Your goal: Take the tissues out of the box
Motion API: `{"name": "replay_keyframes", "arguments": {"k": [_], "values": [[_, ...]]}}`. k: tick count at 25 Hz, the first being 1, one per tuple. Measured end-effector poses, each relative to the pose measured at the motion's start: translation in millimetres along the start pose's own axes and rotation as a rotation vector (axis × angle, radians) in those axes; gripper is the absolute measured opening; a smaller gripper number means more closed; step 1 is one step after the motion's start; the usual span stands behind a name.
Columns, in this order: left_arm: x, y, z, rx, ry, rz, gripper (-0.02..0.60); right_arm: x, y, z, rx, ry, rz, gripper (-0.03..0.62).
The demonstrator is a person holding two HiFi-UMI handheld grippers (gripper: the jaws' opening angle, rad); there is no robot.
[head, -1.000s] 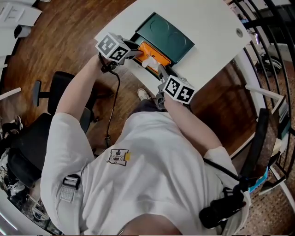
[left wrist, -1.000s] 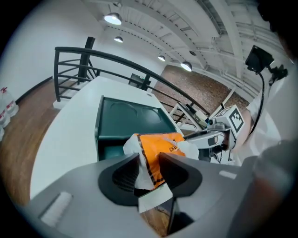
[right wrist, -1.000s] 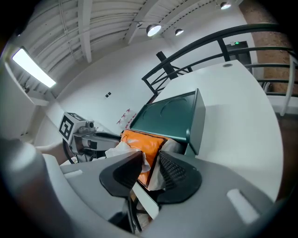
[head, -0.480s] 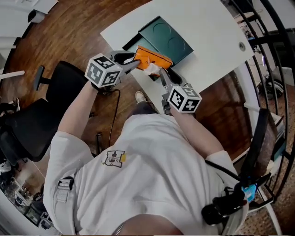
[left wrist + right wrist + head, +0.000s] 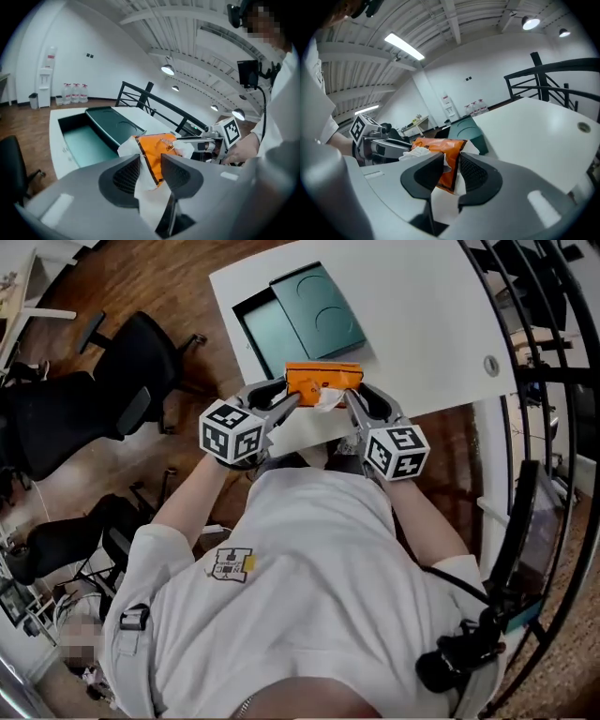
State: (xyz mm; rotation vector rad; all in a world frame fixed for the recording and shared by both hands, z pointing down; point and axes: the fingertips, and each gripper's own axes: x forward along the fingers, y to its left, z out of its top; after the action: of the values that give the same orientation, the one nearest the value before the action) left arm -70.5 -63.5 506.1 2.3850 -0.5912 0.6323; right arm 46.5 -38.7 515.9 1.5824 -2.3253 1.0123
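An orange tissue pack [image 5: 323, 382] hangs between my two grippers, just in front of the table's near edge. My left gripper [image 5: 292, 399] is shut on its left end, and in the left gripper view [image 5: 150, 165] orange wrapper [image 5: 157, 152] and white tissue sit between the pads. My right gripper [image 5: 350, 399] is shut on the right end. In the right gripper view [image 5: 451, 169] the pack [image 5: 443, 152] is pinched along with a white sheet. A crumpled white tissue [image 5: 329, 398] sticks out of the pack's underside.
On the white table [image 5: 422, 306] behind the pack stands an open dark green box [image 5: 267, 329], with its lid [image 5: 317, 307] leaning on it. Black office chairs [image 5: 141, 371] stand to the left and a black railing [image 5: 553, 296] runs on the right.
Both grippers have carried the orange pack off the green box, toward the person and past the table's near edge. The head camera has swung, so the table lies further up.
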Motion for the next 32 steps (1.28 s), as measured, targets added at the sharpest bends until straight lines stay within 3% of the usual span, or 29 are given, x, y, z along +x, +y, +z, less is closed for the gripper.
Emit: {"name": "replay_keyframes", "arguments": {"k": [5,9,12,18,25,29,32], "values": [[69,-36,-30,-0.150,-0.020,0.059,0.140,-22,-70,-13,-0.086,0.160,0.009,0.104],[97,-30,-48,-0.320,-0.012,0.096,0.140,-5,-95,-19,-0.122,0.283,0.037,0.107],[104,-16,-55,-0.391,-0.015,0.133,0.140,11,-106,-28,-0.113,0.343,0.031,0.109],[99,-21,-52,-0.398,-0.065,0.042,0.143,8,-113,-28,-0.065,0.265,0.057,0.141],[55,-34,-55,-0.314,-0.145,-0.029,0.144,-35,-110,-7,0.013,0.024,0.005,0.161],[41,-63,-72,-0.222,-0.119,-0.073,0.143,-61,-63,-20,-0.046,-0.018,0.122,0.124],[44,-95,-109,-0.164,-0.042,-0.089,0.141,-78,-26,-63,-0.069,0.061,0.247,0.089]]}}
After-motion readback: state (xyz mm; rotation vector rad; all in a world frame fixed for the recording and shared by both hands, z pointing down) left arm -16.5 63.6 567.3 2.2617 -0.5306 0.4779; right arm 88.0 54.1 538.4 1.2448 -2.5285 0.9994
